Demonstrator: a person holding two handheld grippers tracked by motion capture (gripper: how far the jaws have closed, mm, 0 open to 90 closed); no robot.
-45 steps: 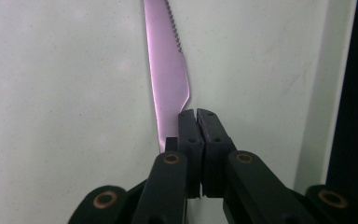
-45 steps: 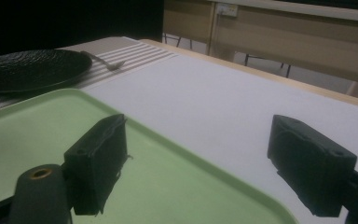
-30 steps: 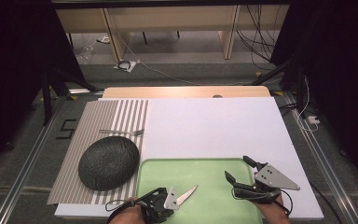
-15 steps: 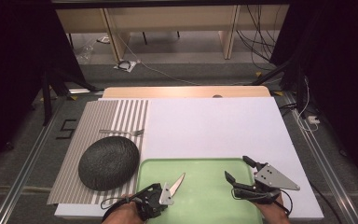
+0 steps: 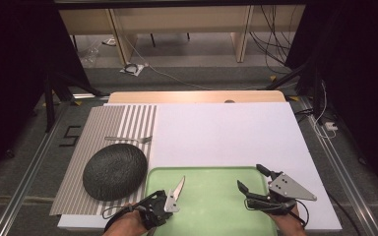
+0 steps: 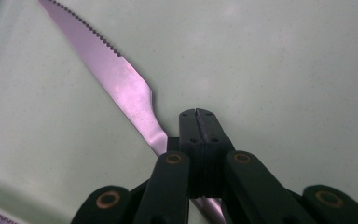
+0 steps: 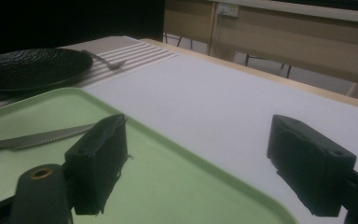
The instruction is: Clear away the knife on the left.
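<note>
L tongs [image 5: 163, 206] clamped tight on knife [image 6: 121, 84] at its handle end, serrated blade sticking out ahead & to the side, over green tray [image 5: 211, 216]. R tongs [image 5: 253, 179] wide apart, holding nothing, over tray's far corner, well apart from knife. Black plate [image 5: 114, 171] w/ fork [image 5: 128, 139] beyond it, on striped mat outboard of L tongs.

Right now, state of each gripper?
Left gripper: closed on the knife, over the green tray.
Right gripper: open, holding nothing.
</note>
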